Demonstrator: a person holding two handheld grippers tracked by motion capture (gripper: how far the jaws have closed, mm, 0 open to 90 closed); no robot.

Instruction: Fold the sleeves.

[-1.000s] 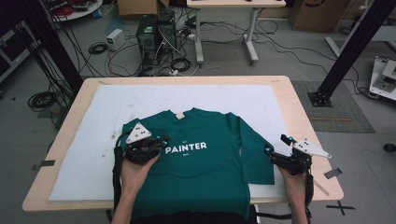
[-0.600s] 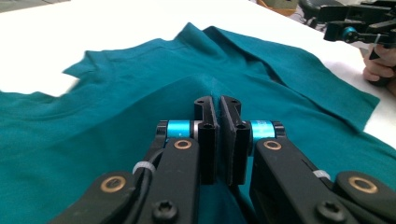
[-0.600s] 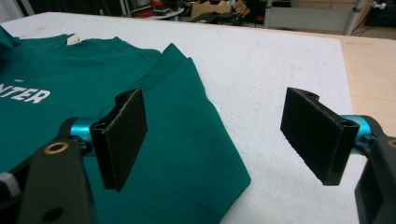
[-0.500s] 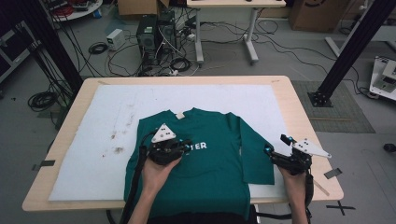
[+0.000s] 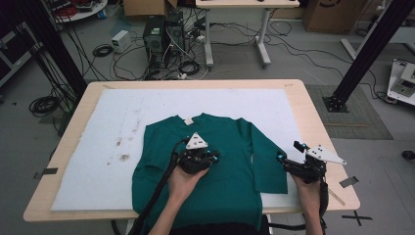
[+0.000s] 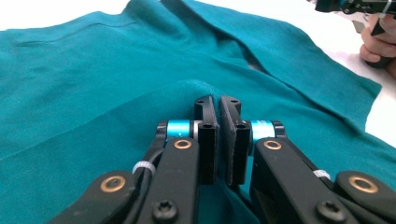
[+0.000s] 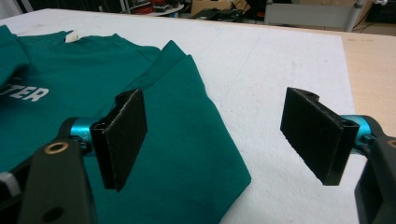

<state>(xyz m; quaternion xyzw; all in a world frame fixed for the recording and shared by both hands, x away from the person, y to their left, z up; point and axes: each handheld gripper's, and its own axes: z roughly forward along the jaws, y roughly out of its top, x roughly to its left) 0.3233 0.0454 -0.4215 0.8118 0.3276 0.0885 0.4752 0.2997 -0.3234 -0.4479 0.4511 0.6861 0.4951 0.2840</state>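
- My left tool [image 5: 201,157] sits over the green long-sleeve shirt [image 5: 230,176], clamped on a soft fabric fold.
- My right tool [image 5: 289,152] rests level at the sleeve's edge (jaws wide apart).

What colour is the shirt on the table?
Teal green shirt; the high view shows it best.

High view: fixed overhead on the person's side, facing forward and down across the whole counter [image 5: 313,105]; left tool view: set low and very near, looking along its jaws over the green shirt [image 6: 84,84]; right tool view: low at the counter's right side, sharing the shirt's sleeve.
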